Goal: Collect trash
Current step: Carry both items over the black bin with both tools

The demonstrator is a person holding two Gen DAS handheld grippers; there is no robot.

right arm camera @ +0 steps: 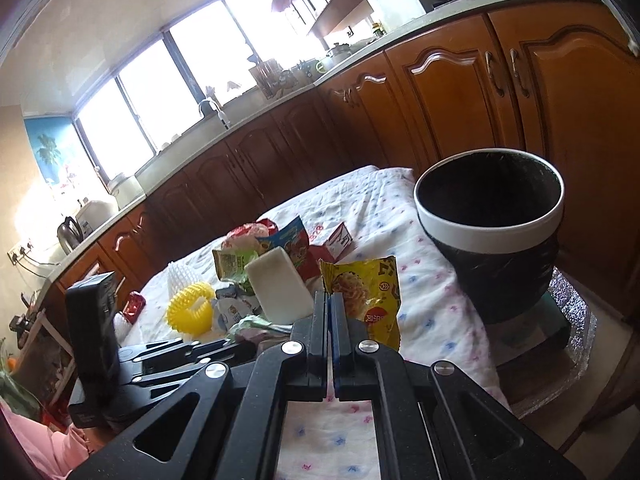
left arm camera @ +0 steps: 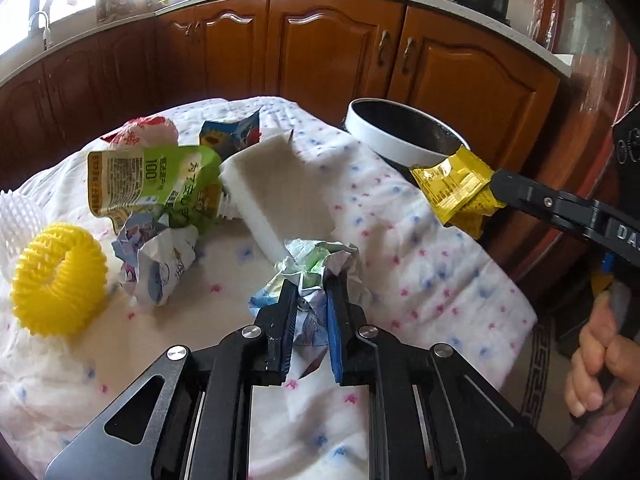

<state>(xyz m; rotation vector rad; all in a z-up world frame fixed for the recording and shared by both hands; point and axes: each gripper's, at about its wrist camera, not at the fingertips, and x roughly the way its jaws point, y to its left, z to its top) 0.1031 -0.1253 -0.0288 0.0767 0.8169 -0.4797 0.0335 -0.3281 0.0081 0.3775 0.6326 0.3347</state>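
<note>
Left wrist view: the left tool (left arm camera: 312, 300) is clamped on one crumpled paper wad (left arm camera: 316, 264), which hides the fingertips and rests on the cloth-covered worktop (left arm camera: 420, 240). A second crumpled wad (left arm camera: 160, 264) lies to the left, beside one yellow ribbed ring (left arm camera: 58, 278), one green pouch (left arm camera: 156, 184) and one white foam block (left arm camera: 272, 192); a white mesh sleeve (left arm camera: 20, 216) is cut off at the frame edge, and the red-white and blue wrappers behind the pouch are partly hidden. The right tool (left arm camera: 494, 190) reaches in from the right, pinching one yellow snack packet (left arm camera: 456, 190) just in front of the white-rimmed bin (left arm camera: 400, 136), whose lower part is out of sight. Right wrist view: the right tool (right arm camera: 330, 304) grips the yellow snack packet (right arm camera: 368, 292) with jaws nearly together, above the worktop (right arm camera: 420, 280) and near the bin (right arm camera: 492, 232), which stands past the worktop's edge. The left tool (right arm camera: 240, 346) is mostly hidden behind the frame, its grip unclear here. The foam block (right arm camera: 280, 288) and ring (right arm camera: 190, 308) show.
</note>
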